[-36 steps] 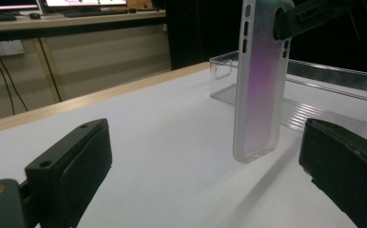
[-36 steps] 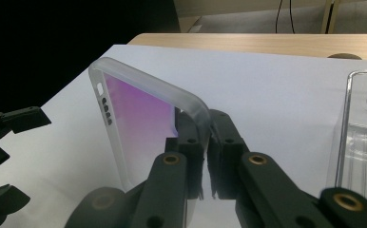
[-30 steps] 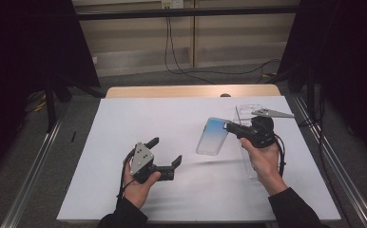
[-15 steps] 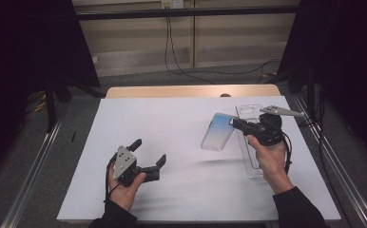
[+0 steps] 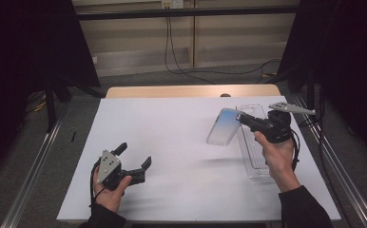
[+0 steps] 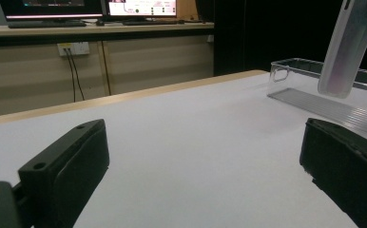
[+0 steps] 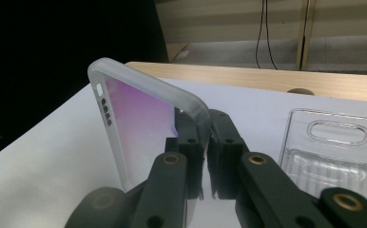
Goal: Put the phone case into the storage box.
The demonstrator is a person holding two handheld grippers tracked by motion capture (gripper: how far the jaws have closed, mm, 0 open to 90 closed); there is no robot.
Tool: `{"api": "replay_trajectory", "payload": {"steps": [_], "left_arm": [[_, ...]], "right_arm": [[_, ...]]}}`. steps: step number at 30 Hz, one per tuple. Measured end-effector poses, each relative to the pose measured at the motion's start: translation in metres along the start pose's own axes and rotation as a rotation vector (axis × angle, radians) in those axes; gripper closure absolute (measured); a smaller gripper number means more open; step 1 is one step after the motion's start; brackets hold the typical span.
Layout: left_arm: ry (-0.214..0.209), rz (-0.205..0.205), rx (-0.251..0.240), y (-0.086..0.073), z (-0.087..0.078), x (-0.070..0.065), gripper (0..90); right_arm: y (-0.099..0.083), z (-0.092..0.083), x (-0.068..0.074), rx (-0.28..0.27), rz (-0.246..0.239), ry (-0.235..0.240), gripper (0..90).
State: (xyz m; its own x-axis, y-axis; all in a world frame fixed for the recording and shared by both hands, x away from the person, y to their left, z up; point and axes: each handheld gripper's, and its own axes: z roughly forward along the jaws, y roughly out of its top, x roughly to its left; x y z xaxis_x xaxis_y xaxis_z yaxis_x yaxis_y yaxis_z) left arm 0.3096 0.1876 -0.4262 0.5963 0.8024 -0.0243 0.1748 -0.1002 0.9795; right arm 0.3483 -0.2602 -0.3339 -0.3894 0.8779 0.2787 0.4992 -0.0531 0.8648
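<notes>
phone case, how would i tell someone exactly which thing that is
Look at the right side of the white table, above the clear plastic tray. The phone case is pinched in the right gripper, off the table; it is frosted with a blue-purple tint.

No legible text or labels

- A white table top [image 5: 172, 142] with a pale wooden far edge [image 5: 191, 90] is seen on grey carpet [image 5: 39, 156].
- Black cables [image 5: 172, 47] are hung down a beige panelled wall [image 5: 134, 42].
- Dark curtains [image 5: 24, 47] are placed at both sides.
- Monitors [image 6: 141, 7] are shown on a counter [image 6: 96, 28].
</notes>
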Motion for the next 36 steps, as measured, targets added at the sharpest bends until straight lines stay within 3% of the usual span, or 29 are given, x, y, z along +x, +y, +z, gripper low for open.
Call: {"api": "replay_trajectory", "payload": {"steps": [11, 14, 18, 20, 22, 24, 29, 32, 36], "left_arm": [[0.031, -0.029, -0.007, -0.005, -0.018, 0.009, 2.8], [0.043, -0.017, 0.004, -0.006, -0.022, 0.013, 3.0], [0.069, -0.031, 0.011, -0.008, -0.025, 0.016, 3.0], [0.059, -0.057, 0.008, -0.009, -0.026, 0.017, 3.1], [0.084, -0.004, 0.015, -0.010, -0.027, 0.016, 3.4], [0.078, -0.014, 0.011, -0.010, -0.027, 0.017, 3.3], [0.109, -0.005, 0.007, -0.010, -0.027, 0.013, 3.7], [0.073, 0.015, -0.016, -0.007, -0.026, 0.010, 3.4], [0.077, 0.001, -0.001, -0.011, -0.026, 0.012, 3.2]], "right_arm": [[0.006, -0.006, -0.009, -0.019, -0.011, -0.034, 84.9], [0.009, -0.008, -0.011, -0.026, -0.016, -0.039, 84.9], [0.015, -0.010, -0.013, -0.038, -0.027, -0.053, 84.9], [0.017, -0.012, -0.015, -0.042, -0.031, -0.059, 84.9], [0.020, -0.014, -0.017, -0.050, -0.040, -0.070, 84.9], [0.022, -0.016, -0.019, -0.055, -0.042, -0.077, 84.9], [0.031, -0.020, -0.025, -0.069, -0.060, -0.109, 84.9], [0.037, -0.021, -0.030, -0.081, -0.060, -0.128, 84.9], [0.042, -0.022, -0.036, -0.086, -0.071, -0.150, 84.9]]}}
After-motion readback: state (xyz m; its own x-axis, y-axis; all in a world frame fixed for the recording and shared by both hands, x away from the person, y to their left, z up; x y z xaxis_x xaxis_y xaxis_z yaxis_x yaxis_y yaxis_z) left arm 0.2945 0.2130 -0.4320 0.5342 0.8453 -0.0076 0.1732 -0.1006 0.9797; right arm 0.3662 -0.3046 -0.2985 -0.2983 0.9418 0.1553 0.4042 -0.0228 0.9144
